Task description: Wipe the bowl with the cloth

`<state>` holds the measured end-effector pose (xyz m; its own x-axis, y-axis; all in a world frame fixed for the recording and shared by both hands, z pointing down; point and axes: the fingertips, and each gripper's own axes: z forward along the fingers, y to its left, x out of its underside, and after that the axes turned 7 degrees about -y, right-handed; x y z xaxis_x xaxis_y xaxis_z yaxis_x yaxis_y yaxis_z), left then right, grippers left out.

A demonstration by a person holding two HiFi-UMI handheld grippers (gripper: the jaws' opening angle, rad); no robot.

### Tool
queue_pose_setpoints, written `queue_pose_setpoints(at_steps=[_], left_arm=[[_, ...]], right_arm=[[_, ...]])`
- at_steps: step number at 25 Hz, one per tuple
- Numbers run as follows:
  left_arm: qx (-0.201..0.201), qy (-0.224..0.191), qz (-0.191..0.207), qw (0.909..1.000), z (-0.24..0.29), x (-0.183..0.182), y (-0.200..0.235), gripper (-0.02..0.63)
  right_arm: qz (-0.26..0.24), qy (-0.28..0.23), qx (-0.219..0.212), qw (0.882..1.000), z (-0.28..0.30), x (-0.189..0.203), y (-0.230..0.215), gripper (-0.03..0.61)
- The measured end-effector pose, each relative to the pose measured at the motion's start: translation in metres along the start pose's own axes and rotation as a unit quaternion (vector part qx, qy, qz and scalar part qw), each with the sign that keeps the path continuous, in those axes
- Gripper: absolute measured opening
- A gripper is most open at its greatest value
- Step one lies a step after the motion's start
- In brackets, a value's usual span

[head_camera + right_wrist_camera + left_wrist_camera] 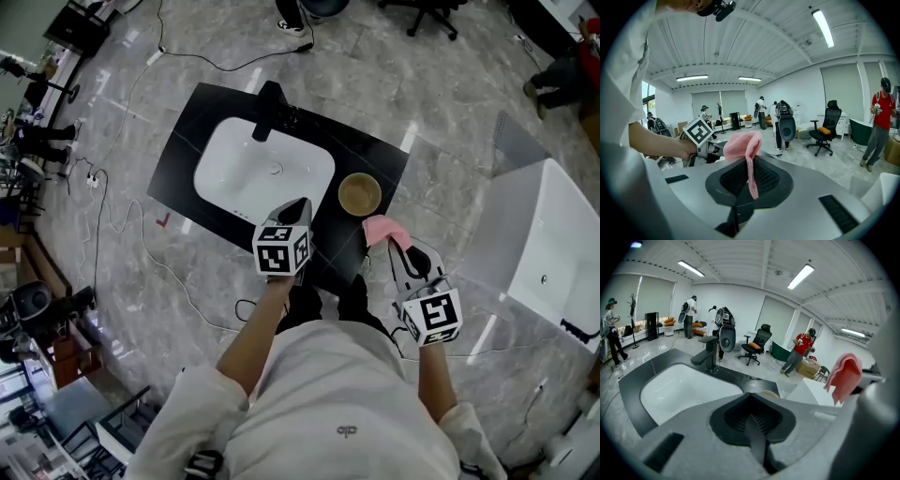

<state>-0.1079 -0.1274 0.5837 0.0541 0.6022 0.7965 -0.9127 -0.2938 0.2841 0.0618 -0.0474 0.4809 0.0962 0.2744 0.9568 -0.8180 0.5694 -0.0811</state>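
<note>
A tan bowl stands empty on the black counter, to the right of the white sink. My right gripper is shut on a pink cloth, which hangs just off the counter's near right corner, a little short of the bowl. In the right gripper view the cloth bunches above the closed jaws and drapes down between them. My left gripper hovers over the counter's front edge between sink and bowl, shut with nothing in it. The left gripper view shows only a sliver of the bowl past the jaws.
A black faucet stands at the sink's far side. A white tub sits on the floor to the right. Cables trail over the marble floor on the left. People and office chairs are further back in the room.
</note>
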Motion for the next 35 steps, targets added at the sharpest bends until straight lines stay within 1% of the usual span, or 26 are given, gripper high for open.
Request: queue_pose_setpoints(at_steps=[5, 8, 11, 13, 15, 19, 22, 25, 31, 35], left_arm=[[0.035, -0.018, 0.02, 0.999, -0.033, -0.017, 0.013, 0.012], [0.071, -0.046, 0.032, 0.9959, -0.058, -0.039, 0.009, 0.012], [0.114, -0.075, 0.049, 0.9894, -0.083, -0.059, 0.0, 0.012], [0.15, -0.089, 0.054, 0.9831, -0.099, -0.068, -0.006, 0.012], [0.173, -0.101, 0.063, 0.9776, -0.112, -0.076, -0.006, 0.012], [0.188, -0.122, 0.09, 0.9704, -0.14, -0.091, -0.002, 0.012], [0.2, -0.135, 0.095, 0.9659, -0.158, -0.1, 0.004, 0.012], [0.204, -0.143, 0.099, 0.9633, -0.168, -0.106, 0.011, 0.012], [0.219, -0.138, 0.114, 0.9592, -0.171, -0.104, 0.018, 0.012], [0.229, -0.135, 0.12, 0.9565, -0.172, -0.103, 0.018, 0.012]], right_arm=[[-0.003, -0.008, 0.035, 0.999, 0.007, -0.011, 0.02, 0.015], [0.0, -0.016, 0.049, 0.999, 0.009, -0.02, 0.032, 0.015], [0.008, -0.024, 0.064, 0.998, 0.01, -0.028, 0.044, 0.017], [0.016, -0.038, 0.076, 0.996, 0.009, -0.035, 0.051, 0.017], [0.019, -0.052, 0.087, 0.995, 0.01, -0.044, 0.057, 0.015], [0.026, -0.073, 0.101, 0.992, 0.006, -0.065, 0.067, 0.015], [0.031, -0.087, 0.111, 0.99, 0.002, -0.077, 0.077, 0.015], [0.033, -0.1, 0.122, 0.987, -0.003, -0.088, 0.083, 0.017], [0.014, -0.108, 0.145, 0.983, -0.009, -0.096, 0.091, 0.015], [0.022, -0.114, 0.163, 0.98, -0.017, -0.093, 0.094, 0.015]])
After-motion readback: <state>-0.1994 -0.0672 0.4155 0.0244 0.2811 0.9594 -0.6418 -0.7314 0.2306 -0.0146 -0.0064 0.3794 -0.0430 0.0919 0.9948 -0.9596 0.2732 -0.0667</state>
